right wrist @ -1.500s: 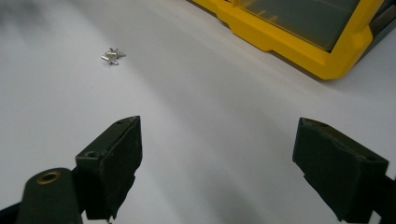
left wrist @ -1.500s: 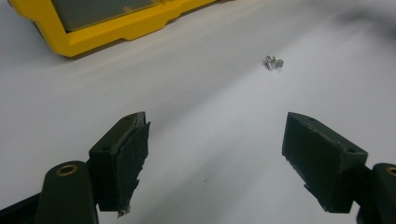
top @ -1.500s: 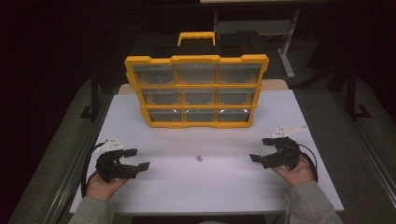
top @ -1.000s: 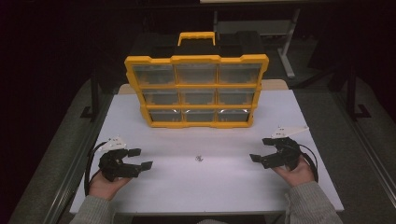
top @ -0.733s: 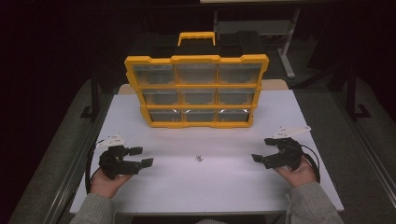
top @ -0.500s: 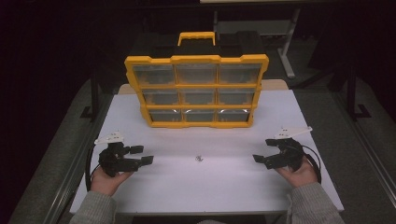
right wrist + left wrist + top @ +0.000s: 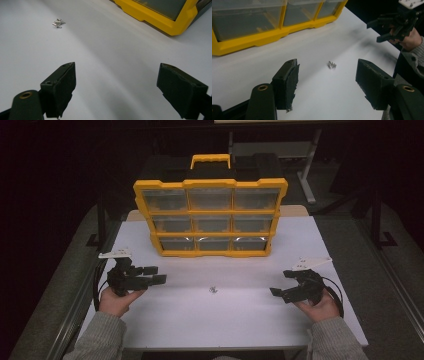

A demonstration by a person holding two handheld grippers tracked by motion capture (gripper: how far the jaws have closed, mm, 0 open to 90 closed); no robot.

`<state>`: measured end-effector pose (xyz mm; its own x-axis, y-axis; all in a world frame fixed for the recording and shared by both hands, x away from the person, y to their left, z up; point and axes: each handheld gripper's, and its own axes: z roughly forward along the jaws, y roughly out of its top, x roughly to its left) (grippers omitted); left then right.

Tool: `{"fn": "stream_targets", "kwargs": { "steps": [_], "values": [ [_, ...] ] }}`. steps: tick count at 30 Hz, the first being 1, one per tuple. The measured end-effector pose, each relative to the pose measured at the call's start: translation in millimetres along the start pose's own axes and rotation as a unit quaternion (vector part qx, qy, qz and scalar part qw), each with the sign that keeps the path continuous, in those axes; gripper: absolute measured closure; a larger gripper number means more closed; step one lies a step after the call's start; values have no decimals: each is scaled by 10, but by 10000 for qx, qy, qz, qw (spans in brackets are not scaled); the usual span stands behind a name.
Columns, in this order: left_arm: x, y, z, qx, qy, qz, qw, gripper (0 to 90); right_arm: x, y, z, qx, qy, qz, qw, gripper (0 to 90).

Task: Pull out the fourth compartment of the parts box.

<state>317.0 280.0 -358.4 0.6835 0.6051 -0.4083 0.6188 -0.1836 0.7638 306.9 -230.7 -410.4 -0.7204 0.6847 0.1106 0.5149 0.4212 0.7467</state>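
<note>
The small metal screws (image 7: pixel 213 290) lie mid-counter, nearer its front edge – light, hard, slippery, best pinched across the cluster. The left gripper (image 7: pixel 156 274) has fingers just closing, nothing between; the right gripper (image 7: pixel 283 283) has fingers wide, empty.

A yellow organizer case (image 7: pixel 210 217) with clear-fronted compartments stands upright on the white surface (image 7: pixel 320 245), beyond the left hand-held gripper (image 7: pixel 154 274) and the right hand-held gripper (image 7: pixel 282 283), well apart from both and roughly midway between them. Its yellow handle (image 7: pixel 210 160) rises at the top. A black case (image 7: pixel 260 167) sits just behind it, farther from both hand-held grippers.
</note>
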Motion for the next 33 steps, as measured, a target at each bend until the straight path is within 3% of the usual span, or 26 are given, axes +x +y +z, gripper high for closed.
{"fn": "stream_targets", "kwargs": {
  "steps": [4, 8, 14, 20, 25, 33],
  "values": [
    [43, 100, 50, 74, -7, -78, 9999, 368, -10, -5, -4, 3, 17, -11, 10000, 148],
    [88, 198, 100, -67, -52, -260, 9996, 389, -18, -5, 14, 45, 56, 6, 10000, 148],
    [202, 316, 155, -407, -140, -694, 9967, 408, 3, 6, 29, 72, 72, -66, 9999, 149],
    [256, 439, 206, -702, -168, -911, 9932, 440, 12, 13, 38, 92, 90, -38, 9999, 150],
    [312, 544, 225, -977, -192, -1159, 9883, 457, 12, 17, 54, 136, 120, -15, 9998, 150],
    [401, 660, 287, -1442, -244, -1513, 9776, 506, 19, 24, 88, 147, 145, -82, 9998, 151]
  ]
}}
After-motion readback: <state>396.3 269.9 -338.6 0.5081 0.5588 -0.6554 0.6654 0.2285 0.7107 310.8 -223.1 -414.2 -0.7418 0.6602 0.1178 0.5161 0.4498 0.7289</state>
